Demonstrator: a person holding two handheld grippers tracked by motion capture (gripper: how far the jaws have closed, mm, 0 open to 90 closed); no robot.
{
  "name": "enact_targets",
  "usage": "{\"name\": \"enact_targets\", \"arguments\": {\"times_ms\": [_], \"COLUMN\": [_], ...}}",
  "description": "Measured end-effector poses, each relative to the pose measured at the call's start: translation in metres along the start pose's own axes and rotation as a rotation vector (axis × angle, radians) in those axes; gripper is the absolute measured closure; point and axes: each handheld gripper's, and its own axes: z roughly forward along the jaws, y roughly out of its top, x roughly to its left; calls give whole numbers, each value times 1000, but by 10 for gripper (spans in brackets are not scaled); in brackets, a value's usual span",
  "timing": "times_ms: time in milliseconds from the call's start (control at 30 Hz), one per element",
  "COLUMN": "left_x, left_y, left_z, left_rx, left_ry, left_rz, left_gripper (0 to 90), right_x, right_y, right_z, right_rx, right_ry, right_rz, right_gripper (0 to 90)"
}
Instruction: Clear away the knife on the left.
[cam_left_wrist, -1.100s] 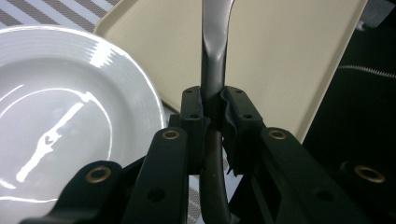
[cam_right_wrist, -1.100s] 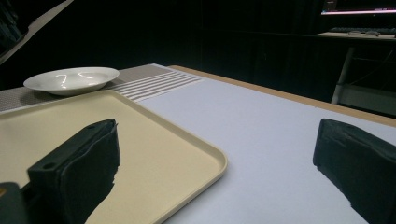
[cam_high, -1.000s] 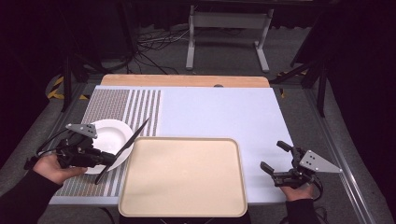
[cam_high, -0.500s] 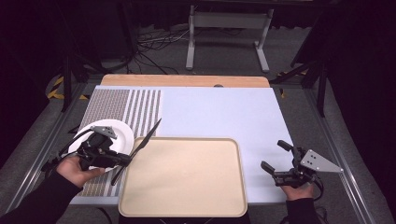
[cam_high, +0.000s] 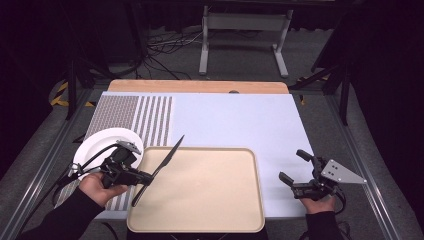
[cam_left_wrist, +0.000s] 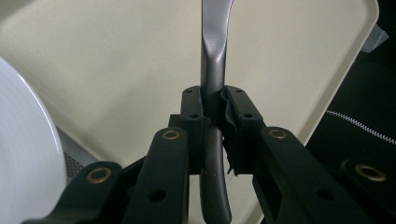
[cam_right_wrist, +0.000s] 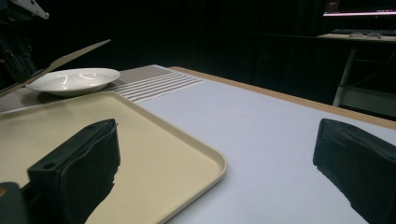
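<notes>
I see the knife (cam_high: 159, 169) clamped in the left gripper (cam_high: 136, 177) by its handle — blade slanting up over the left edge of the beige tray (cam_high: 210, 200). White plate (cam_high: 102, 145) sits just left of it. Right gripper (cam_high: 295, 172) rests right of the tray — jaws apart, nothing between.

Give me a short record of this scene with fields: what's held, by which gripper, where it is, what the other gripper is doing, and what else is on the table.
held item: knife
held by: left gripper, jaws shut on the handle
knife position: blade slanting over the left edge of the tray, off its surface
right gripper: open, holding nothing, on the white mat right of the tray
other item: white plate, left of the tray
</notes>
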Motion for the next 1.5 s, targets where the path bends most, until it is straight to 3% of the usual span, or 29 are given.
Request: {"name": "enact_targets", "arguments": {"times_ms": [133,433,500,733,1100,1367,1500], "left_x": [0,1,0,3,8,8,9], "left_y": [0,-1,-3,-10,-12,-13,-15], "left_z": [9,23,24,30,40,48,50], "left_rx": [22,57,65,101,153,198,202], "left_ry": [-7,23,0,10,-9,-20,-18], "left_rz": [-49,-91,-104,-130,-154,-132,-142], "left_gripper": [796,795,795,795,795,794,794], "right_x": [0,0,0,0,-1,0,0], "right_y": [1,0,0,1,0,0,0], "right_z": [0,0,-1,-1,-1,-1,0], "right_rx": [3,0,-1,-4,-1,-4,-4], "right_ry": [3,5,4,4,8,10,12], "right_rz": [-2,2,9,8,13,15,15], "right_gripper": [14,14,14,14,14,14,14]}}
